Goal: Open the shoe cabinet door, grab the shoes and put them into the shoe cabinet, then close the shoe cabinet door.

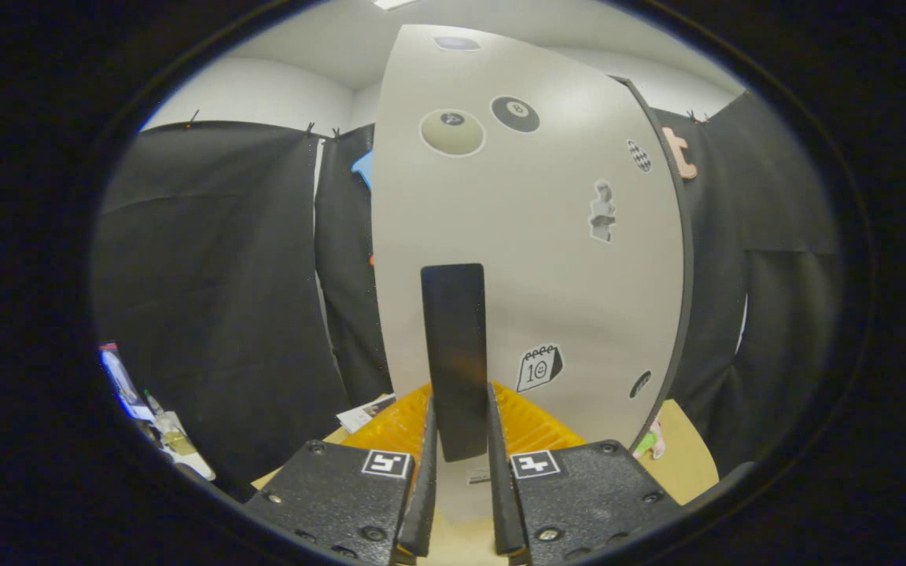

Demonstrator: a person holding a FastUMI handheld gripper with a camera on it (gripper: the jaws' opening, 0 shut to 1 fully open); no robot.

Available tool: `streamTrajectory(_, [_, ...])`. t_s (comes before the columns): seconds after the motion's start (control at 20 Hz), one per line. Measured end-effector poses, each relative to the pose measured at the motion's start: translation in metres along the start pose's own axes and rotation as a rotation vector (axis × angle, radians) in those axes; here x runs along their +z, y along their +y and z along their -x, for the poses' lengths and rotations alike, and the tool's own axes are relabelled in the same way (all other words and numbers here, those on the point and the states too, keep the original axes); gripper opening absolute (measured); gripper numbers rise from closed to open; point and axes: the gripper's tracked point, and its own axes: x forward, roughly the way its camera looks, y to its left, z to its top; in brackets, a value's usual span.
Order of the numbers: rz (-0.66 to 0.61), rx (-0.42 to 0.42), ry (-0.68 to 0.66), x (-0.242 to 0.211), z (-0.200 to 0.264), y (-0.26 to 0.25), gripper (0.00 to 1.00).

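The shoe cabinet door (547,259) is a tall white panel with several stickers, and it faces me close up. Its dark vertical handle (453,338) runs down the lower middle of the panel. My gripper (461,409) is at the handle's lower end, with one finger pressed against each side of it. The door has a dark trim along its right edge (685,267). The inside of the cabinet and the shoes are hidden behind the panel.
Black cloth walls hang to the left and right of the door. A pale wooden surface (685,460) lies below the door at the right. Some papers (365,413) lie at the door's lower left. Small bottles and clutter (162,428) stand far left.
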Motion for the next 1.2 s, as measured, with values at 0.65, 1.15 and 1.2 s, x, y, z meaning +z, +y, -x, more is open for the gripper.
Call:
streamTrajectory(0.65, [0.013,-0.025,-0.014,-0.003,0.023,-0.019,0.31])
streamTrajectory(1.15, [0.077,-0.120,-0.038,0.000,0.037,-0.052,0.24])
streamTrajectory(1.2, [0.070,-0.123,-0.033,-0.002,0.038,-0.054,0.23])
